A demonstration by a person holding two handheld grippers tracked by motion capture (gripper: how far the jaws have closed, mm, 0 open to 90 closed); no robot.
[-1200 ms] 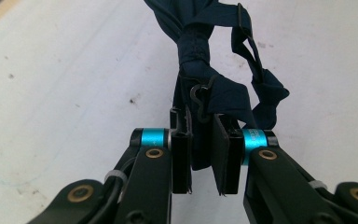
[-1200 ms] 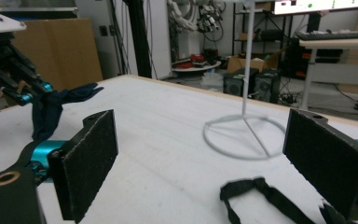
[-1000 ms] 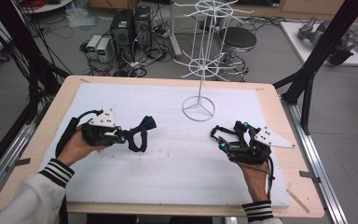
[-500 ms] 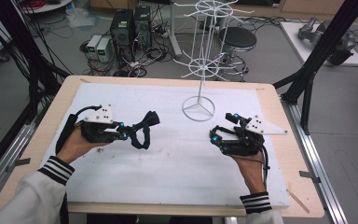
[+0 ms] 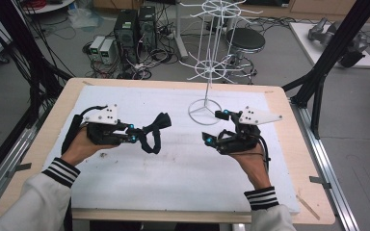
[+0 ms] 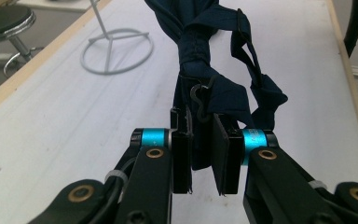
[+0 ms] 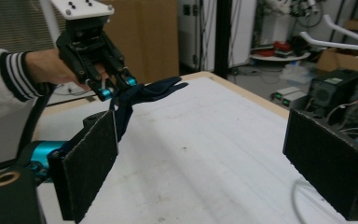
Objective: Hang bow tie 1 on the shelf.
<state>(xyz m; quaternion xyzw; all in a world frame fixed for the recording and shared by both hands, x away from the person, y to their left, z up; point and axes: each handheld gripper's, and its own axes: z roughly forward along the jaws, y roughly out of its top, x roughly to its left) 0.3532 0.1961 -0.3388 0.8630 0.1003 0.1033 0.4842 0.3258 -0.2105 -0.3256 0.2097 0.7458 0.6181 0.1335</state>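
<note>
The right gripper [image 5: 215,127] has swung up to face the left gripper [image 5: 136,136], jaws wide and empty, while the left pinches the bow tie [image 6: 214,88] above the table [image 5: 173,183], probably for a handover.

Counter [image 5: 183,178]: white sheet over a wooden top.
Wire rack [image 5: 207,72]: white, ring base standing on the counter's far side.
Stool [image 5: 244,41]: black, on the floor beyond.
Computer towers [image 5: 135,24]: floor, among cables.

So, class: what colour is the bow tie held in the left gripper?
Dark navy blue, the bow tie shows best in the left gripper view.
</note>
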